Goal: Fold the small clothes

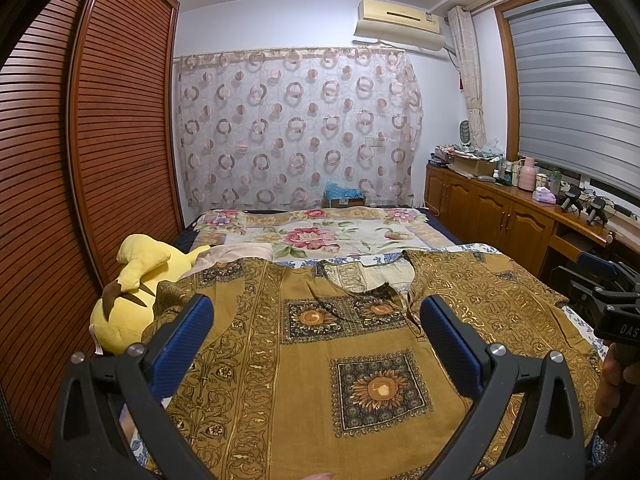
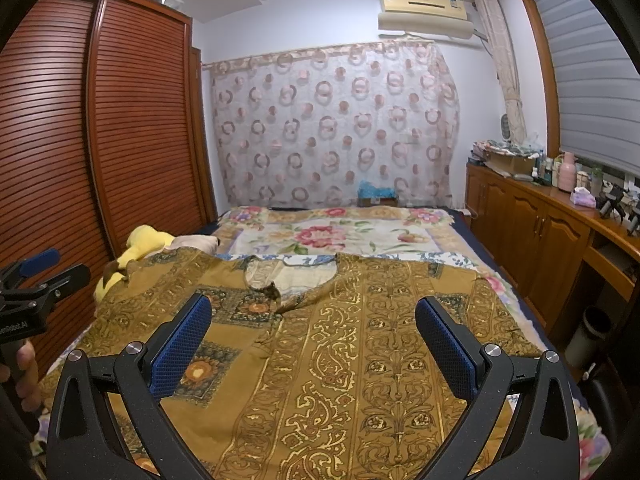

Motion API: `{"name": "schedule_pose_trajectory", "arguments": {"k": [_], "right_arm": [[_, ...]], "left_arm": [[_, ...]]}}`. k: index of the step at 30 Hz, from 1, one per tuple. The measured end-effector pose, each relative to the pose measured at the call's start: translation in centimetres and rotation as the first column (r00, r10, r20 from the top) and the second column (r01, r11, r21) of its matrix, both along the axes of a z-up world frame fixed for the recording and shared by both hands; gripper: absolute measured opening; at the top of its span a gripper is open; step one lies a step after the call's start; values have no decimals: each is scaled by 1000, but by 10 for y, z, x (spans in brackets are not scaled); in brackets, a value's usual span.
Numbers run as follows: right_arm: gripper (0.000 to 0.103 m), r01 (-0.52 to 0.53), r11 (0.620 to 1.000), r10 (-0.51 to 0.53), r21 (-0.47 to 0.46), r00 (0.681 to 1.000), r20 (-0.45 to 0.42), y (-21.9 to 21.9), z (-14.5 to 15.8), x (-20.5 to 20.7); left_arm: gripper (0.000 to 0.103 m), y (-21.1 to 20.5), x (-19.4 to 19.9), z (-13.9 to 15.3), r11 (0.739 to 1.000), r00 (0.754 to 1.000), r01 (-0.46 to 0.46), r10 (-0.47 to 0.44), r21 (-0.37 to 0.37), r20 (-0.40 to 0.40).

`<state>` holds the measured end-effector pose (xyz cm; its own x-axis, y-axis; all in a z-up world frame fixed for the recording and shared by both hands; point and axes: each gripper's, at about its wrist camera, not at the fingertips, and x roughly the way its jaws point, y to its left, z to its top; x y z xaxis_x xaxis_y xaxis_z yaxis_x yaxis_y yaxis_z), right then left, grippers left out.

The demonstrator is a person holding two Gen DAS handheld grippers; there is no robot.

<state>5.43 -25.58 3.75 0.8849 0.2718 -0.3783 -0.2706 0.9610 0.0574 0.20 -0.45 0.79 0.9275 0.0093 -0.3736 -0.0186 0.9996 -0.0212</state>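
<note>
A mustard-brown short-sleeved shirt (image 1: 304, 360) with gold scroll bands and sunflower squares lies spread flat on the bed, neckline away from me; it also shows in the right wrist view (image 2: 340, 352). My left gripper (image 1: 316, 312) is open and empty above the shirt's left half. My right gripper (image 2: 314, 312) is open and empty above the shirt's middle and right half. The right gripper also shows at the right edge of the left wrist view (image 1: 600, 280), and the left gripper at the left edge of the right wrist view (image 2: 36, 276).
A yellow plush toy (image 1: 128, 300) lies at the bed's left edge beside a slatted wooden wardrobe (image 1: 100, 160). A floral quilt (image 1: 320, 236) covers the far bed. A wooden sideboard (image 1: 500, 208) with bottles stands along the right wall.
</note>
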Motion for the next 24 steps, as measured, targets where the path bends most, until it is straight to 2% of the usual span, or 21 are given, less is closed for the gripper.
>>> {"name": "schedule_pose_trajectory", "arguments": {"k": [10,17,24], "right_arm": [[103,-17,1000,17,-3,999,-35,7,-12,5],[103,-49,999,48,-8,996,-72,21,-24,14],[103,-87,996,84,-27,991,-106,34,-38,22]], "left_arm": [[103,8,-5,15,1000,999,-14,14,-5,-43],[103,39,3,-8,998,995,-64,63,-14,-83],[103,64,1,-32,997,991,-68,64,-34,-121]]}}
